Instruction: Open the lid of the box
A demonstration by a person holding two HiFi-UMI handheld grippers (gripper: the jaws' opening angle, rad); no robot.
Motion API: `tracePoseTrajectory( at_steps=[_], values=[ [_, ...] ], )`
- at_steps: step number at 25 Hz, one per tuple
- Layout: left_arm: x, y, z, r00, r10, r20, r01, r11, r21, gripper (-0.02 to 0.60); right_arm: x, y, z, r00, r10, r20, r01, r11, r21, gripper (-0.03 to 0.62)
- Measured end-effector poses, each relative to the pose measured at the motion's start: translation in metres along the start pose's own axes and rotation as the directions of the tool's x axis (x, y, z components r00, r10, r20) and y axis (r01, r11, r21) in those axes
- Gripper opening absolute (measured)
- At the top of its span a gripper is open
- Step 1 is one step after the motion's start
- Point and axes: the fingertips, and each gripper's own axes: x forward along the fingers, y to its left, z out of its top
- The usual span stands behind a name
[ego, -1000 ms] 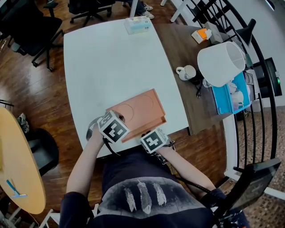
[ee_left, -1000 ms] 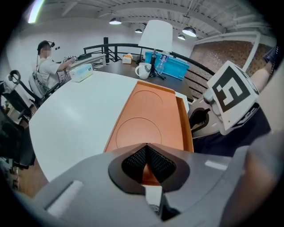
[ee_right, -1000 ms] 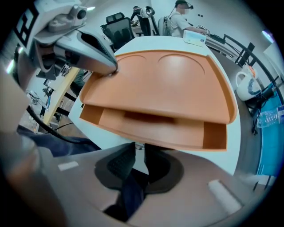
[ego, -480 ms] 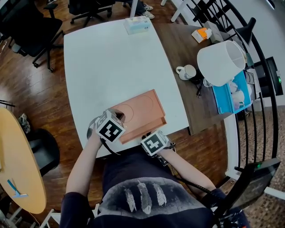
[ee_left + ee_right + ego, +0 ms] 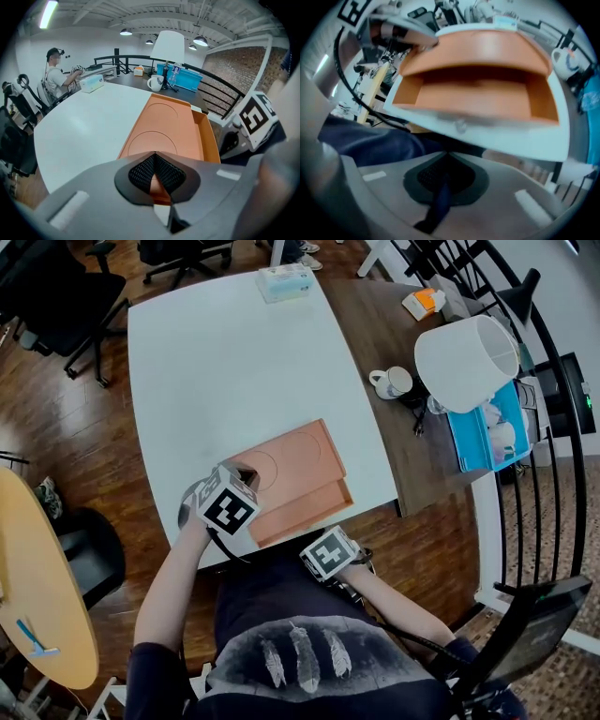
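Note:
A flat orange box [image 5: 291, 465] lies near the front edge of the white table [image 5: 225, 352]. Its lid [image 5: 478, 47] is raised at the front, and the right gripper view looks into the orange inside [image 5: 473, 101]. My left gripper [image 5: 246, 472] is at the lid's near left corner, jaws shut [image 5: 154, 154] with orange lid edge between the pads. The lid [image 5: 161, 126], with two pressed circles, stretches away from it. My right gripper [image 5: 323, 538] hangs below the table edge, clear of the box, shut [image 5: 446, 161] on nothing.
A tissue box [image 5: 286, 280] sits at the table's far edge. On the brown table to the right stand a mug [image 5: 394, 382], a white lampshade [image 5: 466, 367], a blue bin [image 5: 487, 437] and a small carton [image 5: 424, 304]. Office chairs [image 5: 56, 287] are at the far left.
My right gripper has drawn back from the box's front toward the person's body. The left gripper has shifted slightly left at the lid's corner, and more of the box's front opening shows.

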Motion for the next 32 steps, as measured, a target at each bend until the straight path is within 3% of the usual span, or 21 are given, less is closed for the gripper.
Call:
tracePoseTrajectory(
  at_steps=[3, 8, 11, 12, 18, 20, 22, 32],
  values=[
    [0.0, 0.004, 0.001, 1.0, 0.007, -0.006, -0.006, 1.0, 0.01, 0.016, 0.006, -0.009, -0.024, 1.0, -0.006, 0.004, 0.006, 0.998, 0.067, 0.003],
    [0.0, 0.006, 0.002, 1.0, 0.0, -0.008, 0.001, 1.0, 0.008, 0.017, -0.02, -0.016, 0.012, 0.979, 0.0, 0.202, -0.03, 0.989, 0.145, 0.003],
    [0.0, 0.008, 0.004, 1.0, 0.0, -0.008, 0.0, 1.0, 0.009, 0.017, -0.024, -0.016, 0.038, 0.966, 0.008, 0.258, -0.053, 0.984, 0.169, 0.118],
    [0.0, 0.008, 0.004, 1.0, 0.004, -0.007, -0.004, 1.0, 0.012, 0.017, -0.022, -0.016, 0.042, 0.967, 0.008, 0.255, -0.054, 0.984, 0.173, 0.141],
    [0.001, 0.009, 0.004, 1.0, 0.015, 0.001, -0.015, 0.999, 0.028, 0.017, -0.003, -0.015, 0.048, 0.981, -0.056, 0.184, 0.027, 0.987, 0.159, 0.139],
    [0.0, 0.011, 0.004, 1.0, 0.02, 0.007, -0.02, 0.999, 0.03, 0.017, 0.001, -0.01, 0.051, 0.983, -0.075, 0.166, 0.055, 0.991, 0.121, 0.086],
    [0.0, 0.012, 0.005, 1.0, 0.023, 0.009, -0.023, 0.999, 0.03, 0.017, 0.003, -0.007, 0.052, 0.984, -0.093, 0.153, 0.08, 0.993, 0.084, 0.083],
    [-0.001, 0.015, 0.004, 0.999, 0.042, 0.027, -0.043, 0.999, 0.022, 0.017, 0.008, 0.002, 0.015, 0.996, -0.071, 0.062, 0.064, 0.992, 0.108, 0.081]
  ],
)
